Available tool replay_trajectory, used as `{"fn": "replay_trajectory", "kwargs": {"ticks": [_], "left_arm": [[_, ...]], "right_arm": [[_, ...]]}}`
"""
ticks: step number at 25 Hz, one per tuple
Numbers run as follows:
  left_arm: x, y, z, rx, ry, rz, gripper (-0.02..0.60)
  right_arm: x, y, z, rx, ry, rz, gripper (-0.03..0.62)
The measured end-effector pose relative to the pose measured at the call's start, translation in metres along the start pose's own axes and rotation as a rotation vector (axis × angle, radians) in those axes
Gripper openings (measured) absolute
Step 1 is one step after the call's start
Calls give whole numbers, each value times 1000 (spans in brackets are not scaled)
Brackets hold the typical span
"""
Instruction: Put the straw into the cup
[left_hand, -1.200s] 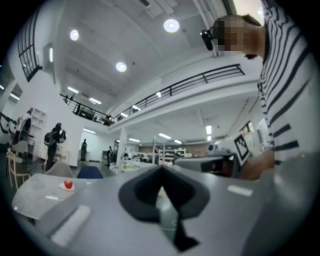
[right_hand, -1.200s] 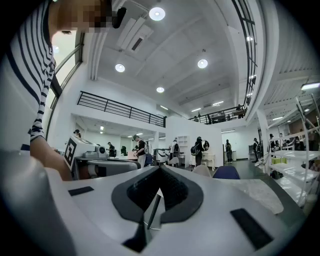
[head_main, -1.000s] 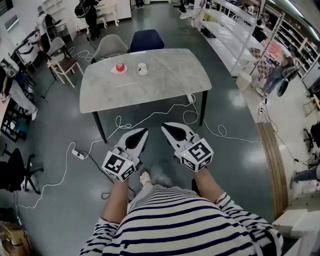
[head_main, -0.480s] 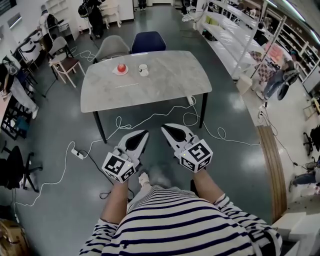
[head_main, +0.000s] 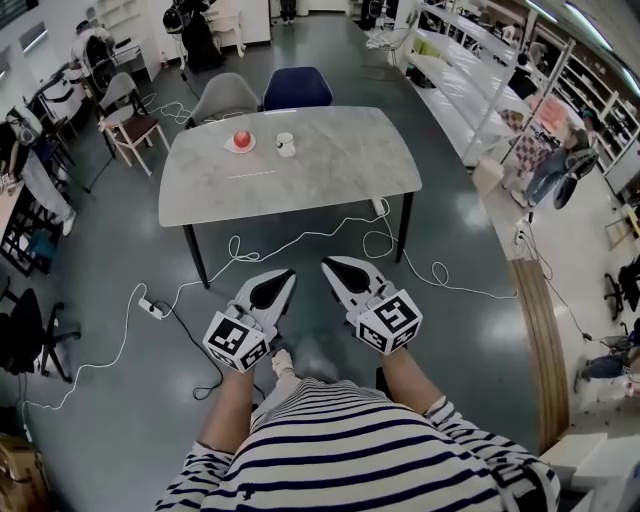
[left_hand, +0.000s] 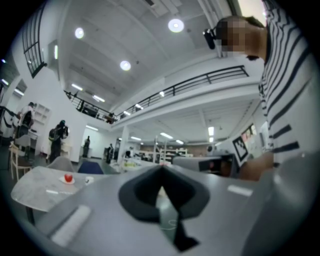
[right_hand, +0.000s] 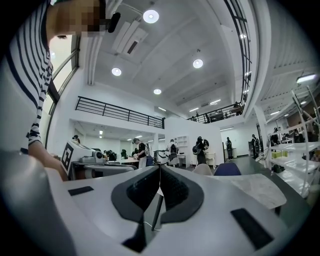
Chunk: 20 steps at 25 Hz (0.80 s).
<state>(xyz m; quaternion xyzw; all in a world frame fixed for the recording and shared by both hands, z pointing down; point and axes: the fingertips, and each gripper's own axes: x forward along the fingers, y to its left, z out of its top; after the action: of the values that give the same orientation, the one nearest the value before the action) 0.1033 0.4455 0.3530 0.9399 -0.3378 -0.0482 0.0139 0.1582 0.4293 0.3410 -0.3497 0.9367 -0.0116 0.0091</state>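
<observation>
Left gripper (head_main: 287, 275) and right gripper (head_main: 329, 264) clenched, empty; nothing started. Next: step toward 12 o'clock, open on the likely straw (head_main: 247, 173).

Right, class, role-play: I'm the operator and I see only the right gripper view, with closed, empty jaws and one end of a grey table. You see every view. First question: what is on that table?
Observer: A white cup stands near the far edge of the table, beside a red thing on a small plate.
Operator: And the straw?
Observer: A thin pale stick, probably the straw, lies flat nearer us than the cup, not touching it.
Operator: What about the left gripper?
Observer: The left gripper has its jaws closed on nothing. It is beside the right gripper, above the floor, short of the table.
</observation>
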Motion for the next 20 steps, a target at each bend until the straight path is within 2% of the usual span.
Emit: {"fn": "replay_trajectory", "kwargs": {"ticks": [20], "left_arm": [[8,0,-6,-12,11,-7,6]], "right_arm": [[-4,-6,-6,4,12,-9,6]]}}
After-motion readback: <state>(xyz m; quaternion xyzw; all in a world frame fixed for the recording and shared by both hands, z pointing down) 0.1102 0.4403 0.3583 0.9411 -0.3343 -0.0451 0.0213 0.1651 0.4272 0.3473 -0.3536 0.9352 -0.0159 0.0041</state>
